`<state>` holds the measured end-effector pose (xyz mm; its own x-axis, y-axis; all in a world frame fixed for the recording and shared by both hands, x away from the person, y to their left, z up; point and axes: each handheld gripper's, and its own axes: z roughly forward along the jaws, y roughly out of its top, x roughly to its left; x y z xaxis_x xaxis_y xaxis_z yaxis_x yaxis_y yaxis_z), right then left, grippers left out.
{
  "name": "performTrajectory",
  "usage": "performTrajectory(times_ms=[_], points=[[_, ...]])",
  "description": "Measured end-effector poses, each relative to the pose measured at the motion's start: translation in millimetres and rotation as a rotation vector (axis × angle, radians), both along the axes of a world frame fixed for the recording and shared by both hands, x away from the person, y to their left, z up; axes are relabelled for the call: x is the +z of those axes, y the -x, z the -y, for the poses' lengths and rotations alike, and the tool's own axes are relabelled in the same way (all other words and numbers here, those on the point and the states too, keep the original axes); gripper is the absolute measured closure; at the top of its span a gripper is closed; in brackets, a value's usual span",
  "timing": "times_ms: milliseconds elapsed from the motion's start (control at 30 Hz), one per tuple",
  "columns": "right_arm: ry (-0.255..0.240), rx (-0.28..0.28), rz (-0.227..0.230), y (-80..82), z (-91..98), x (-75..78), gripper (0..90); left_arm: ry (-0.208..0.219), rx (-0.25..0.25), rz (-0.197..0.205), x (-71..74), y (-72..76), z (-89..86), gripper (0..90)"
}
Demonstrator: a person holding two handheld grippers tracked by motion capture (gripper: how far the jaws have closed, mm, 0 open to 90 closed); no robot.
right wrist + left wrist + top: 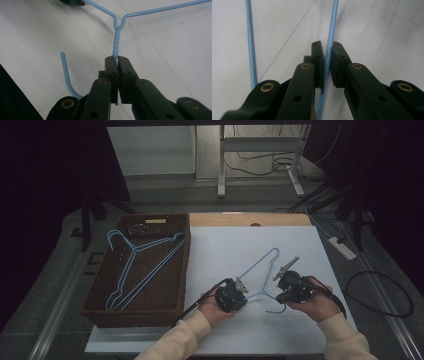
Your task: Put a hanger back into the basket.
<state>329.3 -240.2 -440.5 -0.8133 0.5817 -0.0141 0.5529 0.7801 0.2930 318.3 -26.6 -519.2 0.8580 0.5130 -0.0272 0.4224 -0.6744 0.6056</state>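
You have the blue wire hanger [261, 279] pinched at two places over the white sheet on the bench [300, 245]. Your right hand-held gripper [117, 60] is pressed tight on the neck just below the twisted part, with the hook [67, 77] curling off beside the jaws. Your left hand-held gripper [327, 58] is clamped on one of the hanger's thin wires, which runs straight through between the pads.

Judging by the wicker basket [102, 285] on the left, which already holds other blue hangers [140, 267], the step in hand is probably carrying this one over to it. Keep both grips firm: the wire is thin and smooth and could swivel or slide in the pads. Lift both ends together so the frame stays level and does not twist. Clear the basket's near wall before you lower, and watch that the hook does not snag the weave or the hangers already inside. Let go only once it rests.
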Motion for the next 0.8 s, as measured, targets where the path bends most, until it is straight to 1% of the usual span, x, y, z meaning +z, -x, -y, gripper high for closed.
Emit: performTrajectory(times_ms=[33, 100, 133, 167, 233, 267, 300, 367, 400, 433, 467, 500, 533, 567, 600, 700, 733, 800], points=[[-0.014, -0.005, 0.009, -0.3, 1.1, 0.7, 82.1, 0.006, -0.001, 0.000, 0.5, 0.2, -0.3, 83.0], [-0.090, -0.039, 0.030, -1.8, 4.5, 3.5, 70.4, 0.011, -0.002, 0.006, 1.5, 1.4, -0.3, 85.2], [-0.146, -0.072, 0.060, -3.3, 7.6, 5.8, 63.4, 0.011, 0.003, 0.005, 1.9, 1.6, -0.5, 86.1], [-0.191, -0.104, 0.090, -4.5, 10.5, 8.1, 56.9, 0.010, 0.005, 0.008, 2.1, 1.7, -0.8, 86.1], [-0.293, -0.172, 0.158, -7.3, 18.3, 12.1, 47.6, 0.012, 0.008, 0.018, 2.5, 2.4, -1.5, 86.2], [-0.338, -0.200, 0.180, -8.3, 21.8, 13.4, 45.1, 0.018, 0.010, 0.029, 3.5, 3.6, -2.3, 86.2], [-0.422, -0.248, 0.221, -10.1, 29.6, 15.4, 42.5, 0.022, 0.011, 0.033, 4.4, 4.2, -2.8, 86.2], [-0.512, -0.292, 0.259, -12.0, 39.1, 15.6, 40.5, 0.031, 0.016, 0.041, 6.7, 5.7, -4.0, 86.2], [-0.512, -0.292, 0.259, -12.0, 39.1, 15.6, 40.5, 0.031, 0.016, 0.041, 6.7, 5.7, -4.0, 86.2], [-0.578, -0.330, 0.295, -13.4, 50.3, 13.4, 39.2, 0.042, 0.020, 0.055, 10.9, 8.4, -6.3, 86.2], [-0.599, -0.337, 0.318, -13.2, 54.3, 11.7, 39.0, 0.043, 0.022, 0.062, 12.3, 9.6, -7.5, 86.3], [-0.605, -0.340, 0.328, -12.7, 57.0, 10.3, 39.0, 0.048, 0.024, 0.069, 15.0, 11.6, -9.7, 86.3], [-0.605, -0.340, 0.328, -12.7, 57.0, 10.3, 39.0, 0.048, 0.024, 0.069, 15.0, 11.6, -9.7, 86.3], [-0.613, -0.338, 0.344, -11.7, 60.2, 7.6, 39.0, 0.055, 0.029, 0.076, 17.9, 13.6, -11.7, 86.3], [-0.623, -0.330, 0.370, -8.5, 65.0, 3.0, 39.0, 0.068, 0.039, 0.087, 22.1, 16.3, -14.1, 86.3], [-0.639, -0.335, 0.416, -3.6, 71.4, -0.6, 39.0, 0.079, 0.047, 0.101, 29.2, 20.2, -18.5, 86.4], [-0.639, -0.335, 0.416, -3.6, 71.4, -0.6, 39.0, 0.079, 0.047, 0.101, 29.2, 20.2, -18.5, 86.4], [-0.654, -0.333, 0.422, -0.7, 76.5, -3.1, 38.6, 0.091, 0.052, 0.113, 33.6, 23.1, -21.2, 86.5]])
